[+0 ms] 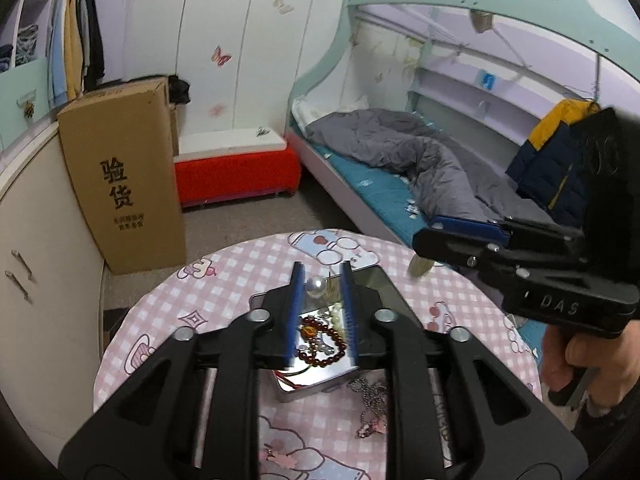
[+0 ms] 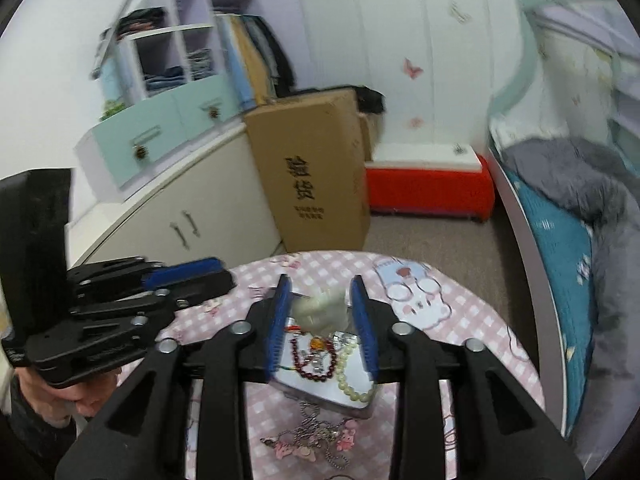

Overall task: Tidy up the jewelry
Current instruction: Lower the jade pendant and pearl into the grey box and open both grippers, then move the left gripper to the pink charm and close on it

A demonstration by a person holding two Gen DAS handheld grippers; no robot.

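Observation:
A shiny metal tin point(image 1: 308, 385) point(image 2: 320, 394) sits on a round table with a pink checked cloth point(image 1: 224, 292) point(image 2: 460, 304). In the tin lie a dark red bead bracelet point(image 1: 338, 348) point(image 2: 316, 364) and a pearl string point(image 2: 352, 380). A big pearl point(image 1: 316, 282) shows near the tin's lid. A silver chain with pink charms point(image 1: 370, 408) point(image 2: 316, 440) lies on the cloth beside the tin. My left gripper point(image 1: 320, 276) hovers open over the tin. My right gripper point(image 2: 320, 286) also hovers open over it, empty.
A tall cardboard box point(image 1: 124, 176) point(image 2: 316, 172) stands on the floor behind the table. A red bench point(image 1: 236, 174) and a bunk bed with a grey duvet point(image 1: 420, 160) lie beyond. Cream cabinets point(image 2: 180, 208) stand at the left.

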